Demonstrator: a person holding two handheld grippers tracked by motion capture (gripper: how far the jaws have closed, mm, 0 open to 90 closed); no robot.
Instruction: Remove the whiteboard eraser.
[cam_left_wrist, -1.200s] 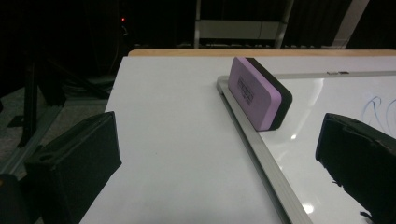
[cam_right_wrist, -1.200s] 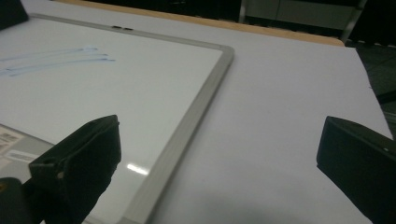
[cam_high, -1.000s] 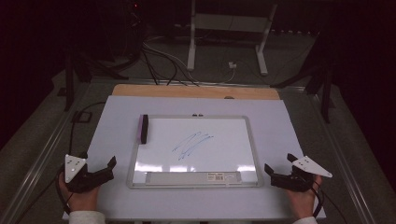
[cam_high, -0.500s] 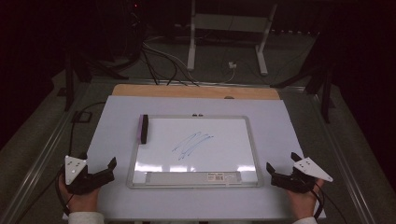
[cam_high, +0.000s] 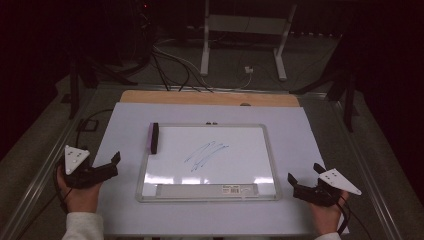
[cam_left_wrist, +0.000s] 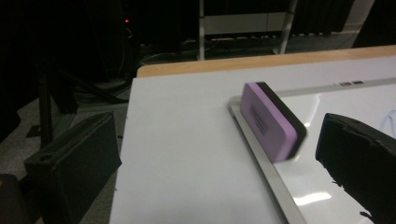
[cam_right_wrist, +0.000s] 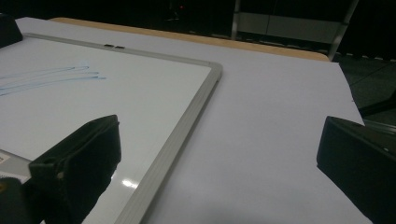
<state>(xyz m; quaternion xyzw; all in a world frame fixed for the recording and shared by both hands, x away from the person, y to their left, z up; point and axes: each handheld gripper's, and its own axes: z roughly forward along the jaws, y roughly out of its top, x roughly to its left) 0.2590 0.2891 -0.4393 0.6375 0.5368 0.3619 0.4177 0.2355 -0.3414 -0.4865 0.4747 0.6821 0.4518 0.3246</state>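
White table holds whiteboard; left tongs and right tongs released, purple eraser close ahead.

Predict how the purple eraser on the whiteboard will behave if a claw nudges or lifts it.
The eraser looks like a light foam block, so it probably squeezes slightly when gripped. Standing on its narrow long edge against the whiteboard frame, it may tip if pushed sideways. Its flat sides mean it shouldn't roll.
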